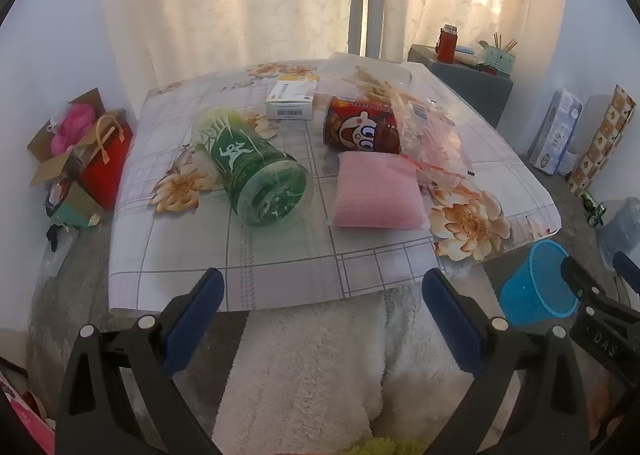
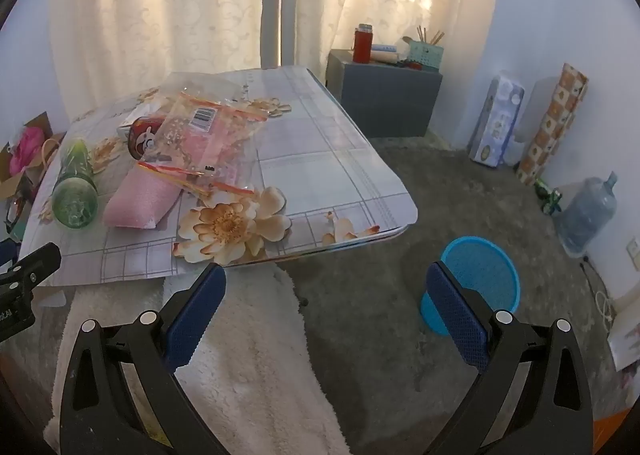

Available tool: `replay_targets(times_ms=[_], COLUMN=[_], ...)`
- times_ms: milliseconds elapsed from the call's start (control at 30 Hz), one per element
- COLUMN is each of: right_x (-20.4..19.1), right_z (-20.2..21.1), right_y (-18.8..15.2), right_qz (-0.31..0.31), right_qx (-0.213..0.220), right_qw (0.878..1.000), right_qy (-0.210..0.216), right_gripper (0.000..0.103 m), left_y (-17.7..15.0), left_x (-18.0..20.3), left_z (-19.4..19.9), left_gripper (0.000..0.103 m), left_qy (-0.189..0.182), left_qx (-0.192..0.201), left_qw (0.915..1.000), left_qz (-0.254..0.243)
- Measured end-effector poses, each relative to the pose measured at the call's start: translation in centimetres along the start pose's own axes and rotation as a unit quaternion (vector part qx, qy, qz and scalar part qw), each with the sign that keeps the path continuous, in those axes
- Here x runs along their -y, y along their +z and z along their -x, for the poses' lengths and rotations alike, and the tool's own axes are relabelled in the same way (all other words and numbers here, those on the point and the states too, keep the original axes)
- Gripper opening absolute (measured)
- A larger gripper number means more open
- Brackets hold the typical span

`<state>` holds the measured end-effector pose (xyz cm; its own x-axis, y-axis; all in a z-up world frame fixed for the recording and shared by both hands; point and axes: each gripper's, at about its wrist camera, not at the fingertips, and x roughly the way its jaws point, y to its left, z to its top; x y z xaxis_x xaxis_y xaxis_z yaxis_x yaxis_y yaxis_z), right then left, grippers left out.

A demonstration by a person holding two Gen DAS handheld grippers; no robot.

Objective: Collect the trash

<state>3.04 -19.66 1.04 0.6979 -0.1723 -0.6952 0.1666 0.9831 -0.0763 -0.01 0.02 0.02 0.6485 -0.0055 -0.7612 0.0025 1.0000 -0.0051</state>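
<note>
On the low flowered table [image 1: 280, 267] [image 2: 320, 143] lie a green bottle [image 1: 252, 163] [image 2: 76, 183] on its side, a red snack can [image 1: 360, 129] [image 2: 142, 137], a pink foam pad [image 1: 378, 191] [image 2: 140, 199], a clear plastic bag [image 1: 420, 123] [image 2: 204, 135] and a small white box [image 1: 290, 101]. A blue mesh bin [image 1: 536, 283] [image 2: 480, 279] stands on the floor to the table's right. My left gripper [image 1: 322, 291] hovers open before the table's near edge, nothing between its fingers. My right gripper [image 2: 326, 291] is open too, between table corner and bin.
A white fluffy rug [image 1: 312, 367] [image 2: 248, 335] lies under both grippers on grey carpet. Bags and cardboard [image 1: 84, 159] sit left of the table. A grey cabinet [image 2: 384, 95], wrapped rolls [image 2: 552, 123] and a water jug [image 2: 588, 211] line the right wall.
</note>
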Motion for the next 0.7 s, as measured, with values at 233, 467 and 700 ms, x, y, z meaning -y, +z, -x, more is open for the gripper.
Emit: replay_targets(times_ms=[233, 467, 700], right_x=[-0.09, -0.31, 0.02], right_z=[0.12, 0.09, -0.24], right_y=[0.26, 0.18, 0.26], right_qz=[-0.002, -0.004, -0.003], right_qx=[-0.002, -0.003, -0.006], right_qw=[1.0, 1.0, 1.0], right_qy=[0.0, 0.004, 0.007], right_gripper=[0.096, 0.096, 0.096], left_y=[0.25, 0.02, -0.05], left_x=[-0.66, -0.43, -0.58], left_z=[-0.08, -0.2, -0.23], left_gripper=[0.097, 0.097, 0.097], left_qy=[0.002, 0.014, 0.013], left_qx=[-0.004, -0.001, -0.002], left_qw=[1.0, 0.9999, 0.9999], left_qz=[0.002, 0.001, 0.003])
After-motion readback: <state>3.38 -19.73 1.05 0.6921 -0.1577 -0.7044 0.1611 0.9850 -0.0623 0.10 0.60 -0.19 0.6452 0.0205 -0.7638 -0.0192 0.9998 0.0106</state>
